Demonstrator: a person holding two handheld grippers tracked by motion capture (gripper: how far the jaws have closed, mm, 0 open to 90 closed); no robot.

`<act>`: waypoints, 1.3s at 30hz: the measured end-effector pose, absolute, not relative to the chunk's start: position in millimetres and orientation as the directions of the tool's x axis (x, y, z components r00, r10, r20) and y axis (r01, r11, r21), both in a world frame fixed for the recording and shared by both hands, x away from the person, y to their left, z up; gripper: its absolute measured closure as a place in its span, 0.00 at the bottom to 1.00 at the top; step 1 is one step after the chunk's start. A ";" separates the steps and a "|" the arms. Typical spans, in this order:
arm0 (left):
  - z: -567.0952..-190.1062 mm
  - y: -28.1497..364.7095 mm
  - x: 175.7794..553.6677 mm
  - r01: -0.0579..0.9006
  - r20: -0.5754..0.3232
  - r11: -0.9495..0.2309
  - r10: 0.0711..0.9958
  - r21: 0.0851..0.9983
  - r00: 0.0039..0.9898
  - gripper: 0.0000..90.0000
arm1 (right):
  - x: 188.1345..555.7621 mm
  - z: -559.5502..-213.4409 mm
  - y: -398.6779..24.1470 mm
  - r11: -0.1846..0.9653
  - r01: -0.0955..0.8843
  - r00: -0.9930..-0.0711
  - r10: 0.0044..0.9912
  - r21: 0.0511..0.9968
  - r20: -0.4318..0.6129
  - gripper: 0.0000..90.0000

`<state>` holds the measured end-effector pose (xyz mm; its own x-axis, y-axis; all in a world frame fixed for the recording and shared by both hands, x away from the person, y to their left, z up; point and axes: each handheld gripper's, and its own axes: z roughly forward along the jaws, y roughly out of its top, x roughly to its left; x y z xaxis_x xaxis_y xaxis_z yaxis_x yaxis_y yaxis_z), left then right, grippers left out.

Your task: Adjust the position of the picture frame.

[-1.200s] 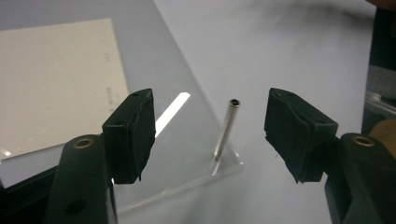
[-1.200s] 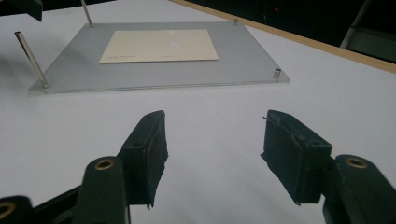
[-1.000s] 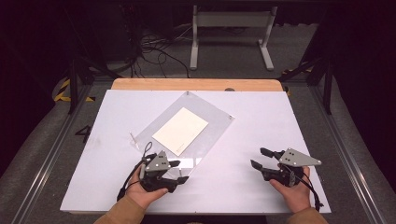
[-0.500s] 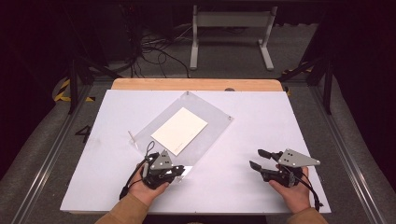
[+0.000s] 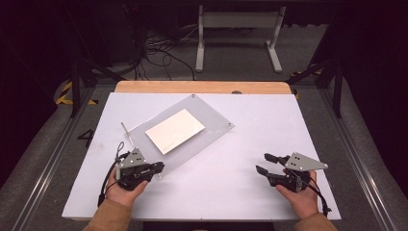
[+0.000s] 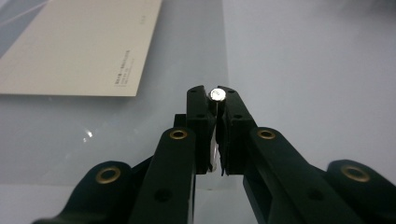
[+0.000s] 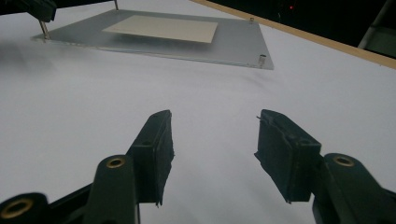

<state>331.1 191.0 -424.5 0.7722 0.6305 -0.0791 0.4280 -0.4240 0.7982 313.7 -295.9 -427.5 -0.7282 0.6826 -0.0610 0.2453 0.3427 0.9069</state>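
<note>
Since the earlier frame, our left gripper (image 6: 215,100) has clamped the plate's (image 5: 211,137) corner pin (image 6: 216,94); right gripper (image 7: 212,140) stands apart, empty. Slanted pulling could slip it.

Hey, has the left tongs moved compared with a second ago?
Yes. The left tongs slid leftward along the near edge of the clear plate, away from the right tongs, and now clamp a small metal post.

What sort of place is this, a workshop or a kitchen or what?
Probably a lab or recording studio: a white work table on a wooden base, dark surroundings, loose black cables on the grey carpet, and a white metal stand behind the table.
</note>
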 end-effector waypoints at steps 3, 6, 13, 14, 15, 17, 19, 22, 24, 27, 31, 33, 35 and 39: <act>-424.4 203.4 331.8 0.446 -0.076 -0.401 0.670 0.800 0.739 0.94 | 314.7 -427.6 -295.7 0.343 0.250 -0.729 0.682 0.906 -0.057 0.51; -427.4 217.6 333.1 0.473 -0.054 -0.391 0.723 0.790 0.689 0.94 | 317.5 -426.6 -294.2 0.354 0.259 -0.735 0.676 0.899 -0.054 0.55; -441.9 234.5 340.6 0.556 -0.079 -0.349 0.793 0.755 0.605 0.92 | 330.4 -420.5 -282.8 0.412 0.305 -0.756 0.653 0.858 -0.044 0.69; -445.5 238.8 341.5 0.554 -0.114 -0.324 0.780 0.767 0.616 0.91 | 333.2 -419.9 -280.1 0.421 0.312 -0.761 0.647 0.852 -0.041 0.70; -445.2 241.4 341.0 0.554 -0.140 -0.302 0.773 0.776 0.618 0.89 | 338.3 -417.9 -275.7 0.435 0.323 -0.768 0.640 0.841 -0.036 0.70; -441.8 244.4 338.0 0.534 -0.146 -0.279 0.770 0.798 0.621 0.83 | 347.1 -413.4 -269.1 0.460 0.327 -0.780 0.624 0.825 -0.039 0.70; -440.1 245.2 335.8 0.521 -0.135 -0.283 0.768 0.805 0.626 0.76 | 359.3 -407.3 -260.3 0.487 0.331 -0.800 0.600 0.808 -0.033 0.73; -440.3 245.3 329.4 0.498 -0.110 -0.308 0.755 0.811 0.646 0.67 | 375.9 -401.9 -246.7 0.540 0.328 -0.835 0.549 0.775 -0.029 0.81; -441.2 245.9 327.4 0.485 -0.101 -0.319 0.745 0.814 0.659 0.58 | 387.6 -398.7 -235.4 0.579 0.325 -0.851 0.523 0.747 -0.035 0.79; -441.7 247.7 323.9 0.468 -0.075 -0.335 0.744 0.818 0.664 0.51 | 399.6 -396.2 -224.6 0.605 0.329 -0.862 0.505 0.725 -0.031 0.74; -442.3 252.3 317.2 0.473 -0.073 -0.340 0.746 0.813 0.662 0.48 | 426.6 -393.0 -201.8 0.676 0.341 -0.880 0.474 0.653 -0.031 0.72; -443.0 253.1 315.1 0.477 -0.068 -0.341 0.754 0.810 0.654 0.47 | 439.0 -393.5 -193.1 0.709 0.344 -0.886 0.461 0.616 -0.036 0.72; -443.5 254.6 312.9 0.479 -0.067 -0.340 0.757 0.810 0.650 0.47 | 448.9 -394.9 -185.9 0.732 0.353 -0.887 0.460 0.583 -0.040 0.73; -443.4 259.3 309.8 0.488 -0.077 -0.327 0.764 0.809 0.640 0.47 | 469.0 -400.1 -173.5 0.752 0.386 -0.888 0.461 0.534 -0.007 0.79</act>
<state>309.8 259.3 -443.4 0.6401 0.7644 -0.0775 0.4880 -0.3266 0.8094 469.0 -173.5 -400.1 -0.8876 0.4606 -0.0073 0.3861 0.7524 0.5336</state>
